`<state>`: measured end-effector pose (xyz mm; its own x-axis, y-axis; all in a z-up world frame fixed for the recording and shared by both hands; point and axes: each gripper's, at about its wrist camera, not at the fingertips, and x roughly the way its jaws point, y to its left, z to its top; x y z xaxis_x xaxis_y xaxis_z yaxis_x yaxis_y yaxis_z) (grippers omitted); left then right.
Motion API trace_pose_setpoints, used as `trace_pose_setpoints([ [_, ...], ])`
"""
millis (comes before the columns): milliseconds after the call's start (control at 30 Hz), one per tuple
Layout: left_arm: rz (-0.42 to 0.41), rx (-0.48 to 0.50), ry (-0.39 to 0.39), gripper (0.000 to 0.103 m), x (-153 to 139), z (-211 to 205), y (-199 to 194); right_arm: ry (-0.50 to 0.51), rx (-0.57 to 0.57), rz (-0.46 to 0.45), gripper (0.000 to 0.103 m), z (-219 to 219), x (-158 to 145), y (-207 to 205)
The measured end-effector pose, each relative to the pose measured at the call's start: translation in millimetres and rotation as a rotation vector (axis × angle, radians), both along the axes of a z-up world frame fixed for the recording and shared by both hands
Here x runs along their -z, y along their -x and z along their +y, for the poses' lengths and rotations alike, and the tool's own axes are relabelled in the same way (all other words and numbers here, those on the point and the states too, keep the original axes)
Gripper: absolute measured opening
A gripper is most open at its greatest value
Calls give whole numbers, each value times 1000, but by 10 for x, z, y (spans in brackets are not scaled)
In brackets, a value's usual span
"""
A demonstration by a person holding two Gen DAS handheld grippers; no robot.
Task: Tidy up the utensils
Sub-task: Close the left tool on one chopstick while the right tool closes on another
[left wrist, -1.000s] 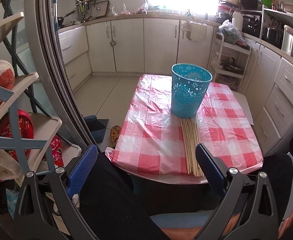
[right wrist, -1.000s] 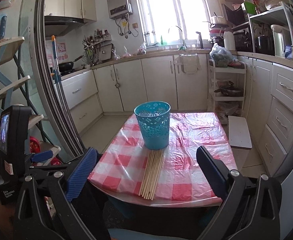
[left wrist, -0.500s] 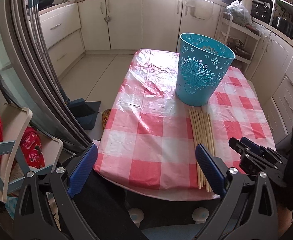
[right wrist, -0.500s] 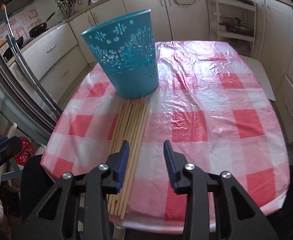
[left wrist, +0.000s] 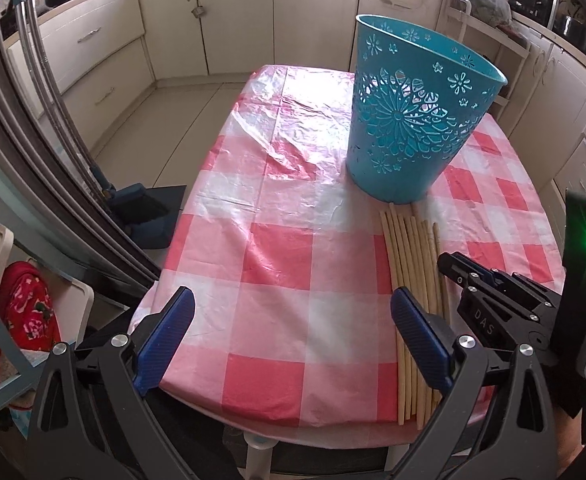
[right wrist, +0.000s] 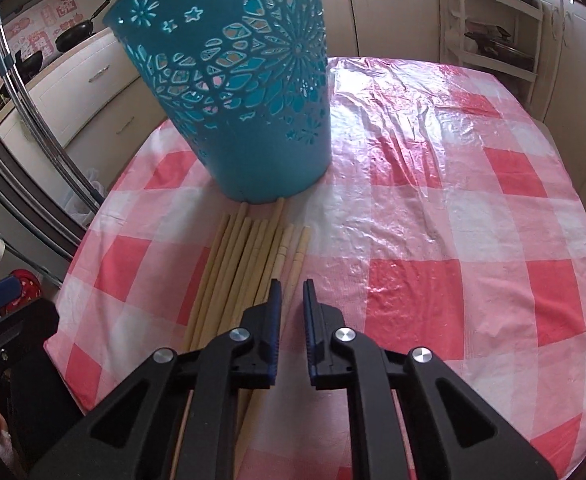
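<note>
A bundle of pale wooden chopsticks point(left wrist: 407, 264) point(right wrist: 241, 264) lies side by side on the red-and-white checked tablecloth point(left wrist: 277, 248), their far ends against a teal cut-out bin point(left wrist: 409, 132) point(right wrist: 245, 112) that stands upright. My right gripper point(right wrist: 292, 292) is low over the bundle's right edge. Its jaws are closing, with the rightmost chopstick point(right wrist: 299, 248) running in between them and a thin gap still showing at the pads. In the left wrist view the right gripper point(left wrist: 449, 260) reaches in over the sticks. My left gripper point(left wrist: 291, 300) hangs wide open over the table's near edge, holding nothing.
Cream kitchen cabinets point(left wrist: 233, 20) line the far wall and the right side. A grey sliding door frame point(left wrist: 33, 140) and a rack with red cloth items point(left wrist: 29, 312) stand to the left. A white shelf trolley point(right wrist: 489, 32) stands behind the table.
Both grippers have dropped and moved in toward the table. The right gripper's jaws have gone from wide apart to a narrow gap around the rightmost chopstick. The left gripper stays open.
</note>
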<state>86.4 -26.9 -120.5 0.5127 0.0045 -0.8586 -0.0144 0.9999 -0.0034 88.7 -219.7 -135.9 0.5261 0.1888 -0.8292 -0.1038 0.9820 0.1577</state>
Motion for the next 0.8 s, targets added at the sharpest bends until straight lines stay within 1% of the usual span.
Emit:
trace_pose_setpoints([
  [200,47,28,6,94,254,-232,-295,87,-120,7,8,19,-24,-80],
  [300,65,33,6,94,377,-328,-441,94,-160,18,7,-88,-43,-106],
  [367,75,33,-7,94,454,-374,-521,50,-163,23,7,-177,-40,-112],
  [467,94,39,-26,91,563,-422,-603,-21,-138,23,5,-266,-24,-141],
  [567,107,29,-52,89,618,-443,-671,-40,-135,13,5,-231,-10,-139],
  [700,102,30,-70,88,606,-460,-723,-82,-134,13,5,-249,32,-129],
  [767,104,39,-60,82,588,-466,-760,-90,-135,10,5,-237,43,-102],
  [800,103,48,-42,73,575,-478,-774,-90,-137,9,5,-245,43,-97],
])
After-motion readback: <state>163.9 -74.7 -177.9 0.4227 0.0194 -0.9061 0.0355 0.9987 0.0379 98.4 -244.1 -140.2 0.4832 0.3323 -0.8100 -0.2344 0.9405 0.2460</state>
